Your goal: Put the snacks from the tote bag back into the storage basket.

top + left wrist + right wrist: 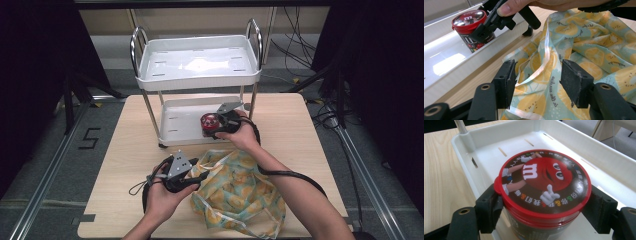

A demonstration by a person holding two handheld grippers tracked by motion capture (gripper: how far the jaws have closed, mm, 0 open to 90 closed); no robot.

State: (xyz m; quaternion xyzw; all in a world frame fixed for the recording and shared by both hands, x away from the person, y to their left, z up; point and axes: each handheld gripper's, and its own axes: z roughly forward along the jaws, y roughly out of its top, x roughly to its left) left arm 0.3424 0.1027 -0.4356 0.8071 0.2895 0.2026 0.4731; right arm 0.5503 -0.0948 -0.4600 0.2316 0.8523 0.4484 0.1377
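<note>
Right hand-held gripper point(214, 125) closed around an M&M's candy tub point(543, 192), pads pressed on both sides just under the red lid. Tub upright inside the lower tray point(175, 127) of a small white two-tier cart point(197, 62) standing on the wooden table point(125, 150), near the tray's front wall. Lower part of the tub cut off at the bottom edge of the right gripper view; hard to say there whether its base rests on the tray floor or hangs a little above. In the high view, only the lid and a dark strip of the side visible, the rest covered by the gripper and the right hand point(245, 135). Small coloured print around the lid rim not readable.

Left hand-held gripper point(192, 175) open, jaws standing apart over the edge of a fabric bag with lemon print point(235, 192). Pale handle strap point(546, 50) running up between the two jaws, pads not pressing on it. Lying crumpled on the table in front of the cart, the bag with folds hiding its opening; impossible to tell whether anything is inside. Part of the bag covered by the right forearm in the high view. Left hand point(162, 200) wrapped around the gripper body, hiding most of it. Upper tray point(197, 62) bright with glare, surface details washed out.
</note>
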